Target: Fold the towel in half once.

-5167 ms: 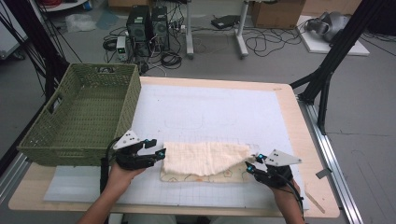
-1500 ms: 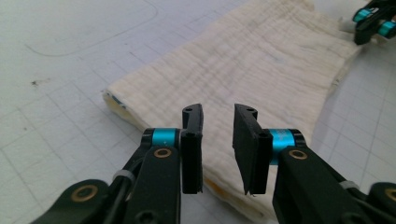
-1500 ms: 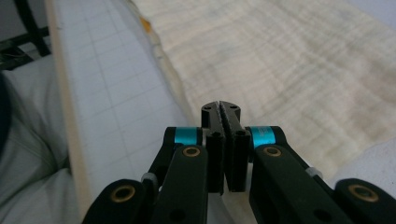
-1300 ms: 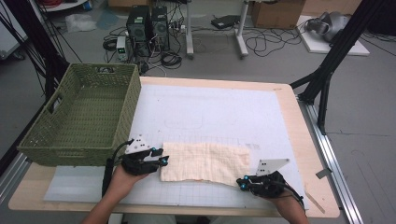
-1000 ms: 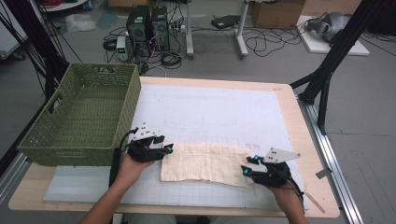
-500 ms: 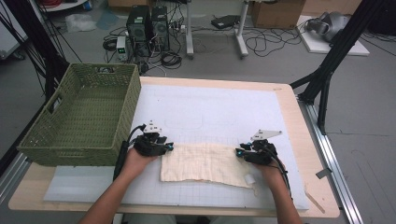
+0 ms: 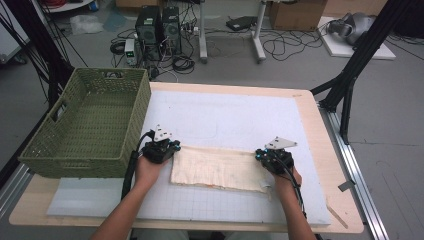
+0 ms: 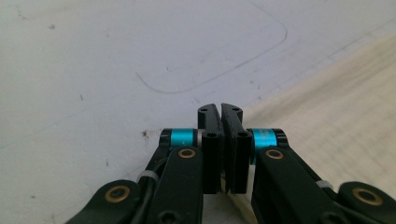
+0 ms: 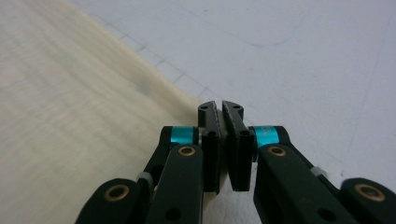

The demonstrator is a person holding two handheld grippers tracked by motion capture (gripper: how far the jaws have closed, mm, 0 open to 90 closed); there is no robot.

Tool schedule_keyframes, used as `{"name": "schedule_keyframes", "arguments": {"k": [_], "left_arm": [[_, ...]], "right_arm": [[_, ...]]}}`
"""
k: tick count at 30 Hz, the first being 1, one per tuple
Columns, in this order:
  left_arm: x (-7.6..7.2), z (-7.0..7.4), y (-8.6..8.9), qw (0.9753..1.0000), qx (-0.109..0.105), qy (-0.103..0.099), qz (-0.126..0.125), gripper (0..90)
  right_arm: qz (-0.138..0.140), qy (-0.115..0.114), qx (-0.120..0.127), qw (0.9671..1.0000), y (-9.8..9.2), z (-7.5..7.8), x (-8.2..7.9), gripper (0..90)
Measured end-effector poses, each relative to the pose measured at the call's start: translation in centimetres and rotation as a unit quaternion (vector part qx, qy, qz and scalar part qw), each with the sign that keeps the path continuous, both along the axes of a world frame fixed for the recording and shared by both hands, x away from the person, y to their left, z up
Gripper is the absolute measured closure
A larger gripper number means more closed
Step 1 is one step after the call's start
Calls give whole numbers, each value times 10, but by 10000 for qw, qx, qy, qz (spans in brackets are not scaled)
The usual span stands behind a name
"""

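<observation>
So the pale cream rectangular cloth [image 7: 218,168] lies flat in the lower middle of the high view, folded into a long strip on the white gridded mat [image 7: 240,115]. A second ago it was a shorter, fatter rectangle with our hands down at its near edge. Now both hands have slid up to its far corners, and the strip looks neater and longer.

Our left gripper [image 7: 161,149] sits at the cloth's upper left corner. In the left gripper view its two black jaws are pressed together, and the cloth edge [image 8: 327,102] runs right up beside them. We can't tell if a bit of fabric is actually pinched between them or if they're just closed next to it.

Same deal with our right gripper [image 7: 274,156] at the upper right corner. In the right gripper view the jaws are closed with almost no gap, tips sitting right at the cloth's corner [image 9: 84,102]. Pinching it or only touching? Can't say.

Our guess is the fold just got finished and we're squaring it up, or about to lift it by the far corners.

The green woven plastic basket [image 7: 90,122] stands at the left of the frame, just beside our left hand, so the cloth probably goes in there next.
</observation>
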State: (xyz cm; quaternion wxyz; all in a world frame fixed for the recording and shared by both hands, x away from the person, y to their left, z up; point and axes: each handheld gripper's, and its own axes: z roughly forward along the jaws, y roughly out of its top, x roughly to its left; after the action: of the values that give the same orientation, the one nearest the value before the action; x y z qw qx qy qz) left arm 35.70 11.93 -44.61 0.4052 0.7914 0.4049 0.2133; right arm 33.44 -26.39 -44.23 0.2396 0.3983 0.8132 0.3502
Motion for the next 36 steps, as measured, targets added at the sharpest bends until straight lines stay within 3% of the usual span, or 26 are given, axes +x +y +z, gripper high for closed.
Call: {"name": "schedule_keyframes", "arguments": {"k": [2, 7, 9, 11, 13, 15, 17, 20, 22, 24, 25, 28, 31, 33, 36], "left_arm": [[0, -1, -2, 10000, 47, -22, 12, 865], [0, -1, 3, 10000, 60, 21, 1, 836], [0, 0, 5, 10000, 66, 11, 66, 734], [-1, 3, 9, 9999, -58, -9, 104, 629], [-5, 6, 10, 9998, -158, -79, 122, 547], [-9, 8, 12, 9996, -228, -146, 26, 527], [-13, 9, 14, 9994, -291, -160, -42, 501], [-17, 9, 15, 9990, -415, -86, -128, 483], [-20, 11, 15, 9987, -451, -172, -190, 474], [-22, 13, 17, 9983, -500, -204, -208, 469], [-23, 13, 17, 9980, -561, -210, -201, 456], [-26, 13, 21, 9976, -640, -164, -212, 434], [-29, 14, 25, 9961, -822, -179, -284, 416], [-32, 14, 27, 9937, -1043, -161, -384, 400], [-35, 16, 30, 9913, -1214, -192, -477, 308]], "right_arm": [[-118, -32, -145, 9998, 3, -3, 4, 850], [-422, -141, -166, 9989, 2, -3, 5, 639], [-443, -224, 49, 9988, -5, 1, 1, 601], [-495, -359, 117, 9981, -10, 5, -5, 564], [-448, -411, 256, 9978, -14, 9, -12, 532], [-292, -489, 275, 9980, -16, 11, -21, 512], [-147, -536, 167, 9983, -16, 9, -30, 479], [-44, -475, 79, 9988, -18, 4, -40, 436], [59, -378, 155, 9991, -21, 1, -43, 431], [192, -221, 10, 9996, -21, -4, -46, 419], [199, -165, -67, 9996, -20, -6, -48, 411], [43, -108, 3, 9999, -24, -6, -49, 374], [-47, -142, 93, 9998, -30, -5, -53, 351], [-50, -215, 235, 9995, -34, -1, -57, 340], [-18, -279, 374, 9989, -36, 8, -62, 332]]}}
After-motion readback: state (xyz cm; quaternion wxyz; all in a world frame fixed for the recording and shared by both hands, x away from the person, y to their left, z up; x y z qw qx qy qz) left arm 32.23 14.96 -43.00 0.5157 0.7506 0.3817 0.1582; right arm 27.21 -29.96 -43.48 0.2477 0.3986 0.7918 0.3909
